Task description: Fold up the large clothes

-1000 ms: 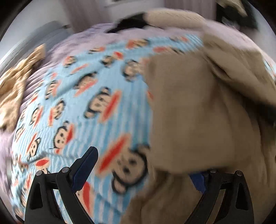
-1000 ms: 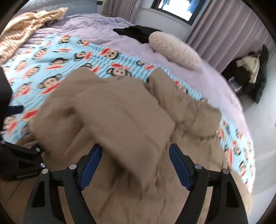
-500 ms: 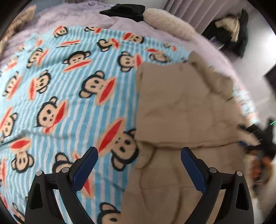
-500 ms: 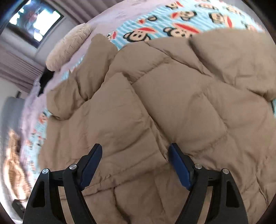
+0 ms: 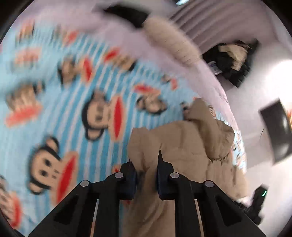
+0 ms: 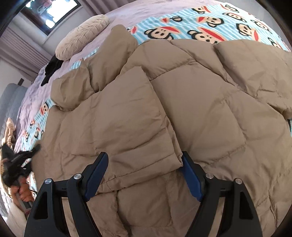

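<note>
A large tan puffer jacket (image 6: 182, 109) lies spread on a bed over a blue striped monkey-print blanket (image 6: 209, 23). One sleeve (image 6: 131, 116) is folded across the jacket's body. My right gripper (image 6: 144, 169) is open, with its jaws on either side of the sleeve's cuff. My left gripper (image 5: 146, 175) is shut on the jacket's edge (image 5: 146, 160), with tan fabric bunched between its jaws. The jacket (image 5: 184, 145) stretches away from it in the blurred left wrist view. The left gripper also shows at the far left of the right wrist view (image 6: 34, 149).
A cream round pillow (image 6: 82, 36) and a black garment (image 6: 53, 67) lie on the lilac bedspread (image 6: 127, 12) at the far side. A tan striped throw (image 6: 9, 131) lies by the headboard. Dark clothes (image 5: 231, 60) are piled on the floor beyond the bed.
My left gripper has closed from wide open onto the jacket's edge and swung to a new angle. My right gripper has stayed open and moved down close to the folded sleeve's cuff.
</note>
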A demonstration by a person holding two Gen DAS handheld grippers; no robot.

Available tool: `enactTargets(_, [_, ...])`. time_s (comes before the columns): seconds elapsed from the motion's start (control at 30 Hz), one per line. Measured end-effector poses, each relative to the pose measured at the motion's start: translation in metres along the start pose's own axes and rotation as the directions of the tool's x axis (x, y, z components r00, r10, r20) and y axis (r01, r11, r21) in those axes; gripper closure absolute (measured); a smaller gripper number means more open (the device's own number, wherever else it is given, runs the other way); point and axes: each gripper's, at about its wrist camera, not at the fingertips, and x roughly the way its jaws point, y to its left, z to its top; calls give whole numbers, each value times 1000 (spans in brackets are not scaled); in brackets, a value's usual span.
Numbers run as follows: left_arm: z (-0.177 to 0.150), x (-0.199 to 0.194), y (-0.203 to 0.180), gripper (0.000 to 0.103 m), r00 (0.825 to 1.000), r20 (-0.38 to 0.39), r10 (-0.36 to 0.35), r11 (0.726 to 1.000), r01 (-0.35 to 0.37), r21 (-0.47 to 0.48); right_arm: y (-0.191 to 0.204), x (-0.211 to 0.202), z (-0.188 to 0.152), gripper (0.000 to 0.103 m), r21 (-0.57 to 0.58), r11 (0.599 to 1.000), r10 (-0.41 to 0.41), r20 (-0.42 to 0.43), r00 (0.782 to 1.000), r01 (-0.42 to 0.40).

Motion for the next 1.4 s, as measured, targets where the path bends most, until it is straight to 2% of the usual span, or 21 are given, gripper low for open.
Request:
enactTargets(0.07, [-8, -8, -16, 88, 994, 41, 101, 984, -106, 145, 1, 1, 0, 32, -4, 1000, -11, 4, 1000, 11])
enactTargets(0.17, [-14, 28, -4, 88, 970, -40, 239, 953, -226, 202, 2, 4, -5, 32, -24, 999, -24, 11, 1000, 24])
enactTargets(0.23, [-16, 40, 2, 87, 967, -51, 251, 951, -237, 196, 7, 6, -6, 32, -41, 998, -36, 11, 999, 37])
enactTargets(0.37, [-8, 33, -6, 86, 967, -36, 251, 958, -243, 153, 10, 3, -5, 32, -54, 998, -16, -16, 1000, 15])
enactTargets(0.43, [-3, 20, -8, 67, 966, -22, 258, 957, -252, 141, 6, -3, 0, 32, -17, 999, 32, -20, 999, -33])
enactTargets(0.47, [0, 10, -7, 42, 962, 4, 273, 953, -271, 135, 1, -6, 4, 32, 21, 998, 63, -15, 998, -62])
enactTargets(0.5, [1, -4, -4, 29, 957, 46, 287, 948, -291, 129, -5, -8, 8, 32, 61, 994, 87, -11, 996, -86])
enactTargets(0.53, [0, -15, -4, 29, 954, 75, 289, 947, -296, 124, -14, -7, 13, 32, 117, 986, 123, -8, 992, -122])
enactTargets(0.6, [3, -32, -7, 29, 958, 76, 276, 952, -283, 118, -33, 3, 22, 33, 263, 945, 207, -17, 978, -195])
enactTargets(0.63, [2, -39, -10, 29, 961, 75, 267, 954, -275, 119, -39, 7, 24, 50, 307, 926, 236, -24, 972, -217])
enactTargets(0.67, [1, -43, -13, 29, 963, 66, 260, 957, -266, 112, -42, 12, 26, 89, 326, 919, 249, -38, 968, -223])
enactTargets(0.7, [-5, -46, -17, 29, 964, 58, 261, 956, -266, 127, -41, 15, 27, 95, 309, 928, 238, -63, 969, -207])
enactTargets(0.77, [-21, -42, -23, 29, 959, 31, 281, 945, -282, 166, -36, 11, 23, 95, 250, 953, 193, -62, 979, -172])
enactTargets(0.87, [-44, -9, -24, 29, 935, -40, 352, 919, -337, 205, -25, 7, 13, 95, 142, 984, 118, -57, 991, -109])
enactTargets(1.0, [-60, 12, -19, 29, 919, -48, 392, 905, -375, 200, -8, 15, 11, 95, -18, 1000, 18, -42, 999, -19])
enactTargets(1.1, [-57, -2, -28, 29, 907, -30, 420, 891, -406, 203, 1, 4, 10, 83, -78, 996, -47, -28, 999, 44])
enactTargets(1.2, [-57, -29, -45, 29, 905, 10, 425, 876, -414, 247, -3, -21, 3, 59, -61, 997, -51, -11, 999, 50])
enactTargets(1.23, [-57, -37, -51, 24, 905, 19, 424, 873, -415, 255, -7, -32, -1, 45, -36, 998, -43, -12, 999, 43])
enactTargets(1.27, [-57, -49, -59, 20, 908, 27, 418, 874, -410, 260, -10, -38, -4, 41, -17, 999, -37, -14, 999, 37])
enactTargets(1.33, [-60, -65, -70, 3, 913, 34, 406, 880, -401, 255, -18, -55, -15, 40, 30, 999, -23, -25, 999, 23])
enactTargets(1.4, [-66, -81, -84, 0, 917, 51, 396, 885, -396, 246, -25, -68, -27, 32, 67, 998, -14, -43, 999, 17])
